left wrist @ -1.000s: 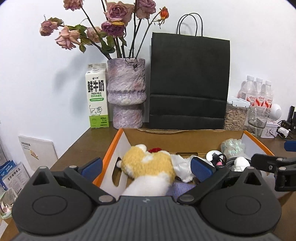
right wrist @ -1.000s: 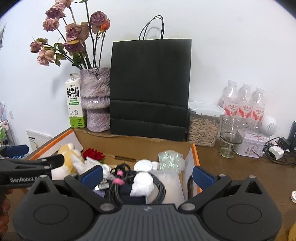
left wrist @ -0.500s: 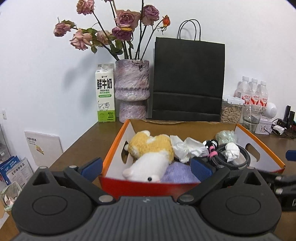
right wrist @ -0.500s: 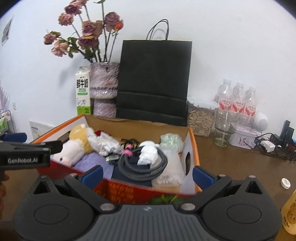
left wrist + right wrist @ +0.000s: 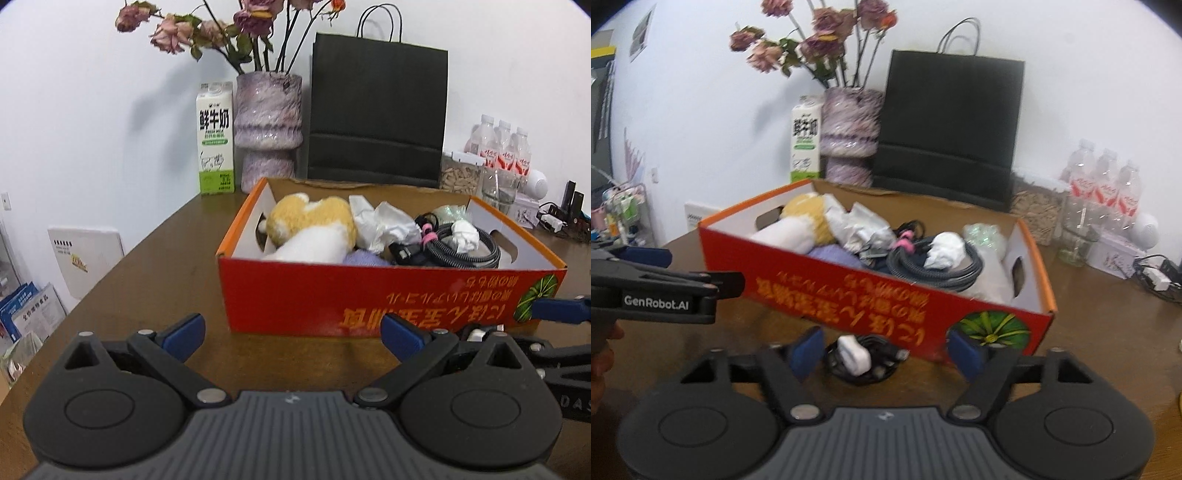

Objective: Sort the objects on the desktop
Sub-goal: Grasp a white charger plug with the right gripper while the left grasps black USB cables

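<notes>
Jaws of the right gripper are closing, with a coiled black cable and white charger plug lying between the blue pads; the pads do not yet press on it. Jaws of the left gripper are spread wide over bare worktop, nothing between them. From the right wrist view the left gripper reaches in from the left edge, level with the box front. An orange and red cardboard box sits near the middle of the worktop, its printed long side facing both grippers; the cable bundle rests on the worktop just beside that side, toward the box's right front corner. Inside the box: a yellow and white plush toy at the left end, crumpled white paper next to it, a purple cloth against the front wall, a coiled grey cable with a white wad on it toward the right end. Along the worktop's far edge, against the wall, stand a milk carton, a mottled purple vase of dried roses, a black paper bag, a lidded jar of seeds, an empty glass and three water bottles.
</notes>
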